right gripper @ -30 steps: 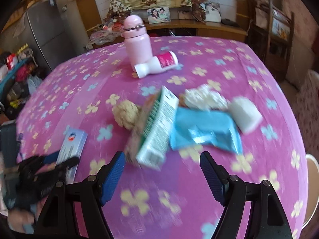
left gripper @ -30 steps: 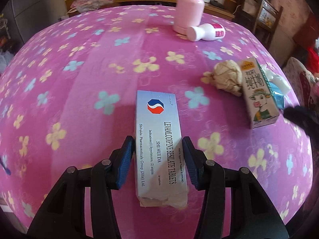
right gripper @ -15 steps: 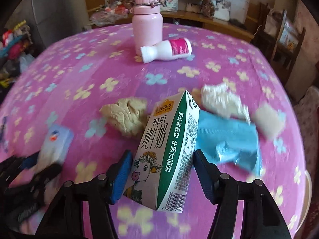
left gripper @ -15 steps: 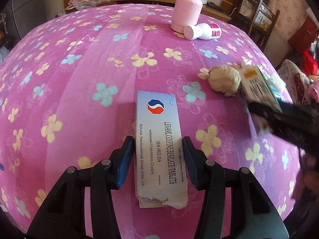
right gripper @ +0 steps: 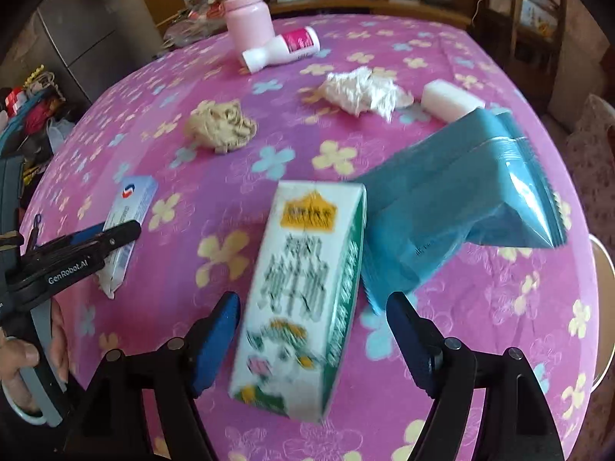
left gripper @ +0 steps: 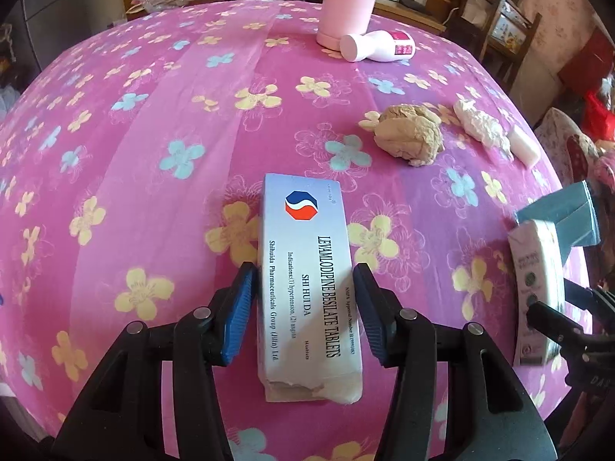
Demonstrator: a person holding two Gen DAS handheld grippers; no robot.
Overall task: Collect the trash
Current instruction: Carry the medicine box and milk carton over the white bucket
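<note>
A white tablet box (left gripper: 307, 280) lies flat on the pink flowered tablecloth (left gripper: 153, 134). My left gripper (left gripper: 303, 269) straddles it; its jaws are opening, with the pads close at the box's sides and a slim gap on the left. A green-and-white milk carton (right gripper: 303, 299) stands tilted and blurred between the fingers of my right gripper (right gripper: 313, 299). Those jaws are opening too, with space on both sides of the carton. A blue foil packet (right gripper: 461, 199) leans against the carton's right side. The left wrist view shows the carton (left gripper: 534, 288) and the packet (left gripper: 557, 215) at the far right.
Farther back lie a tan crumpled paper (right gripper: 221, 126), a white crumpled tissue (right gripper: 361, 90) and a white block (right gripper: 449, 103). A pink flask (right gripper: 248, 19) stands at the far edge beside a toppled white bottle (right gripper: 282, 48). A hand (right gripper: 19, 365) holds the left gripper (right gripper: 115, 236).
The right gripper came around the milk carton, pulled it and the blue packet away from the tan paper toward the near right edge, then widened. The left gripper stayed at the tablet box.
</note>
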